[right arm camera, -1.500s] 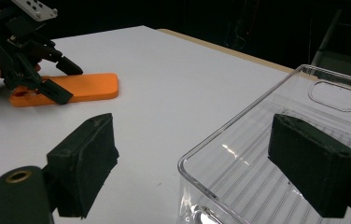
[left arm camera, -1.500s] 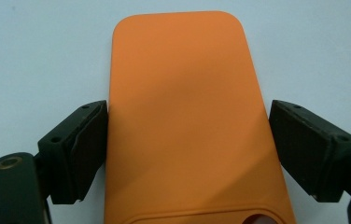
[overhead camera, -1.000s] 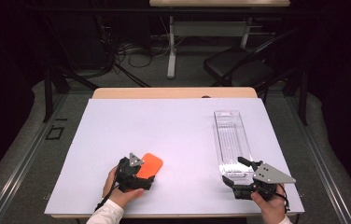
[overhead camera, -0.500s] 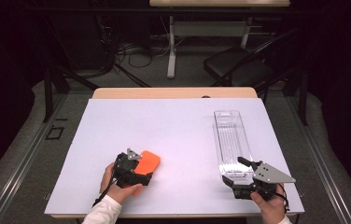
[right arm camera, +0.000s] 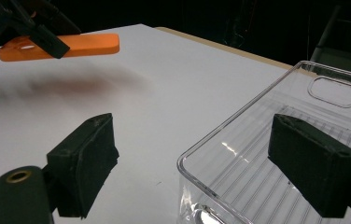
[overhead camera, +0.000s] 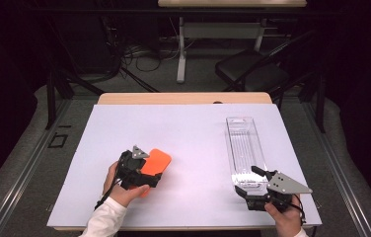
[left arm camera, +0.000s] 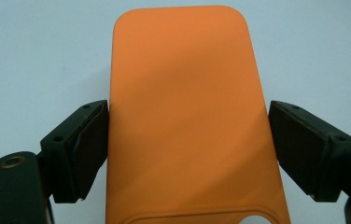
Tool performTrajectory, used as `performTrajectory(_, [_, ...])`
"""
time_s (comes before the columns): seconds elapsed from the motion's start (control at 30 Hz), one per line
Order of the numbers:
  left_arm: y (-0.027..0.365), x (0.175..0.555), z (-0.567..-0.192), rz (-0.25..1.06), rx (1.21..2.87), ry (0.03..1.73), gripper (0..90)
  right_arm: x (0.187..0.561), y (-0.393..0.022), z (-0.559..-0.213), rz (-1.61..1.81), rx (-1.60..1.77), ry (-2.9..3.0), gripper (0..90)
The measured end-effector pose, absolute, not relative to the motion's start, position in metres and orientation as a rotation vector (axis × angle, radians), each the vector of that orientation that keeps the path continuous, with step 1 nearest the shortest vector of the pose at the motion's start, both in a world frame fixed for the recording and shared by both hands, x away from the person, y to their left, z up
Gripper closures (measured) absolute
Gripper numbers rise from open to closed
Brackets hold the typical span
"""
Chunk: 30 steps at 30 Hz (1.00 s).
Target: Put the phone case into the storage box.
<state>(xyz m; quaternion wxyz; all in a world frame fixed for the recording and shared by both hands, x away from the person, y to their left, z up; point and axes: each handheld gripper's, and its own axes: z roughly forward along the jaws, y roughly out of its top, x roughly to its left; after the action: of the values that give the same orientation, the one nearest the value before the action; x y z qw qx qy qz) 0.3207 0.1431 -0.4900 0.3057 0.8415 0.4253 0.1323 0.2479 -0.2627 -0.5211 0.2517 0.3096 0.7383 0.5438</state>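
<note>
An orange phone case (overhead camera: 157, 160) hangs a little above the white table (overhead camera: 188, 128), casting a shadow below it. My left gripper (overhead camera: 145, 172) is shut on its long sides; in the left gripper view both pads (left arm camera: 87, 144) sit against the case (left arm camera: 187, 93). A long clear plastic tray (overhead camera: 242, 143) lies at the right. My right gripper (overhead camera: 252, 183) stands open at its near end. In the right gripper view (right arm camera: 201, 163) one jaw is outside the tray (right arm camera: 304, 107) and the other over its inside. That view also has the lifted case (right arm camera: 85, 44) far off.
A wooden table edge (overhead camera: 183, 98) runs behind the white top. Beyond it on the floor are a dark chair (overhead camera: 257, 74), a desk leg (overhead camera: 181, 54) and cables. Bare white surface lies between the two grippers.
My left gripper has risen with the orange case, lifting it off the table. The right gripper and the tray have stayed where they were.
</note>
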Motion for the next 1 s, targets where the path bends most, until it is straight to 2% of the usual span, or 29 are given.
performTrajectory(0.53, [0.112,0.335,-0.455,0.29,2.275,0.998,15.4,0.248,-0.263,-0.521,1.474,0.836,2.008,14.5])
performTrajectory(1.0, [0.077,0.337,-0.44,0.256,2.331,0.858,15.5,0.248,-0.263,-0.521,1.46,0.847,2.007,14.5])
